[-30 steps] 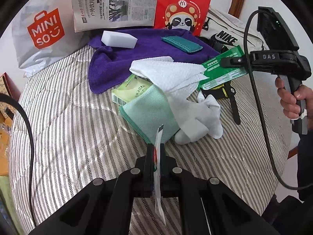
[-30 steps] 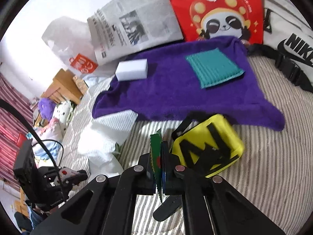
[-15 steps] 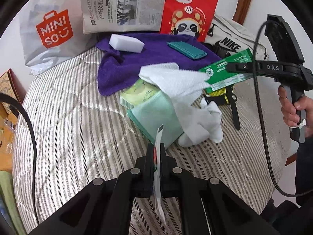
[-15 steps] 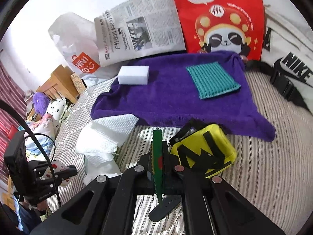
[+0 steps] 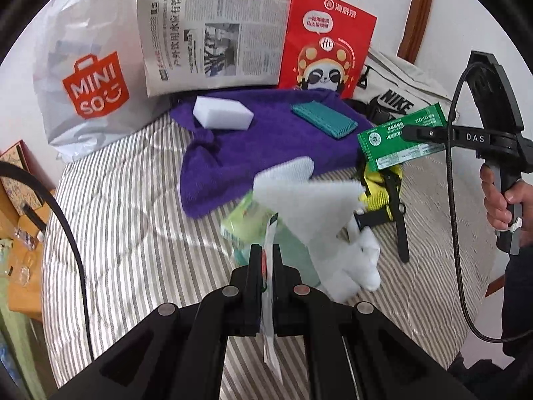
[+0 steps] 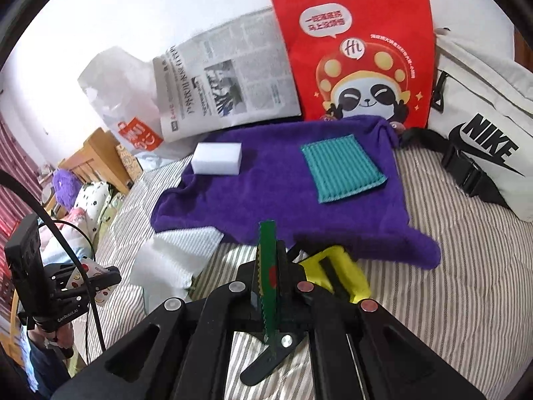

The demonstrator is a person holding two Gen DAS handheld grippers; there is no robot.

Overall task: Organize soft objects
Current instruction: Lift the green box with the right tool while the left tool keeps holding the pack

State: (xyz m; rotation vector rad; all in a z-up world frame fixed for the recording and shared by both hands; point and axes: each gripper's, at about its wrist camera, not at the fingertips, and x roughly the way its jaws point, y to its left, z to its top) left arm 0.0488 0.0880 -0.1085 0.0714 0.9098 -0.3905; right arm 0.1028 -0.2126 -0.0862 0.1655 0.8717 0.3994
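Your left gripper [image 5: 265, 260] is pinched closed on a thin white packet [image 5: 269, 300] held edge-on, low over the striped bed [image 5: 126, 220]. Your right gripper [image 6: 270, 266] is clamped on a flat green sachet [image 6: 266, 266] with a serrated edge; from the left wrist view that same sachet [image 5: 401, 141] hangs in the air above the yellow pouch [image 5: 374, 190] with black straps. Just ahead of your left gripper lies a white wipe [image 5: 309, 200], blurred, draped over a pale green cloth [image 5: 293, 253] and a light green packet [image 5: 246, 220]. Behind them, the purple towel [image 6: 266, 180] is spread on the bed, carrying a white sponge block [image 6: 218, 158] on its left part and a teal ribbed pad [image 6: 343, 166] on its right, well apart. Along the wall stand a Miniso bag [image 5: 90, 83], a newspaper [image 5: 213, 40], a red panda bag [image 6: 353, 50] and a white Nike bag [image 6: 483, 133].
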